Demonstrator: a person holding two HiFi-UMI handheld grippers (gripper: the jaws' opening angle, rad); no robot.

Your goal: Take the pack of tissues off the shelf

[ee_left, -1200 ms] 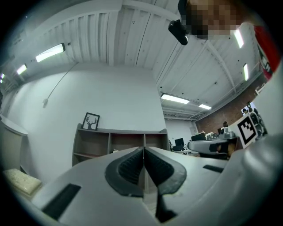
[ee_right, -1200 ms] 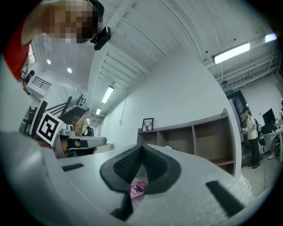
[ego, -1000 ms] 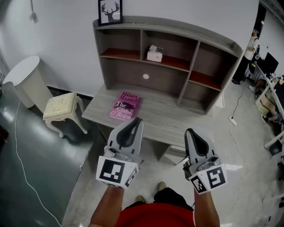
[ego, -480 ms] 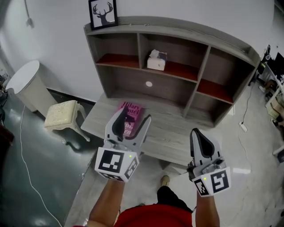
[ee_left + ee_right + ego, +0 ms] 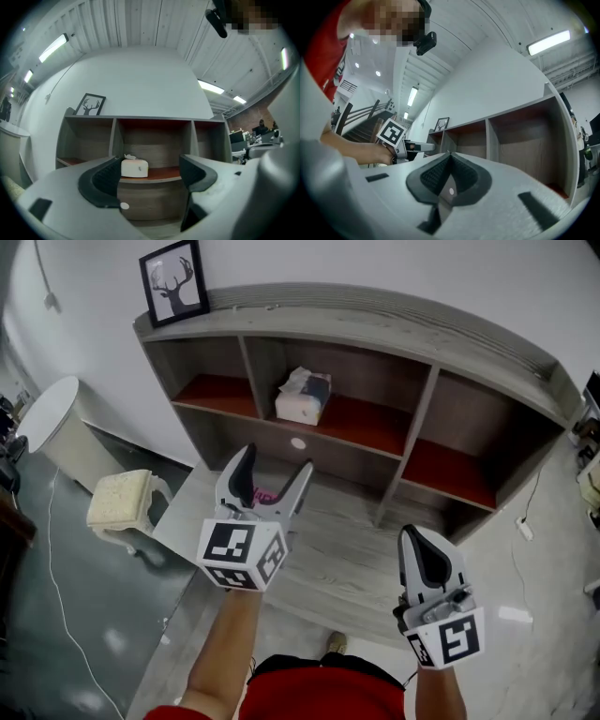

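Note:
A white pack of tissues (image 5: 303,396) sits on the red board of the middle upper compartment of the grey shelf unit (image 5: 394,338). In the left gripper view the pack of tissues (image 5: 134,167) shows straight ahead between the jaws, still some way off. My left gripper (image 5: 274,479) is raised in front of the shelf, its jaws opening with nothing between them. My right gripper (image 5: 421,554) hangs lower at the right, shut and empty, over the desk top (image 5: 356,559).
A framed deer picture (image 5: 173,282) stands on the shelf's top left corner. A pink book (image 5: 266,495) lies on the desk, mostly hidden behind my left gripper. A cream stool (image 5: 120,499) and a white round bin (image 5: 52,418) stand at the left on the floor.
My left gripper has opened from shut and risen toward the shelf. The view has moved closer to the shelf. The right gripper stays shut and low.

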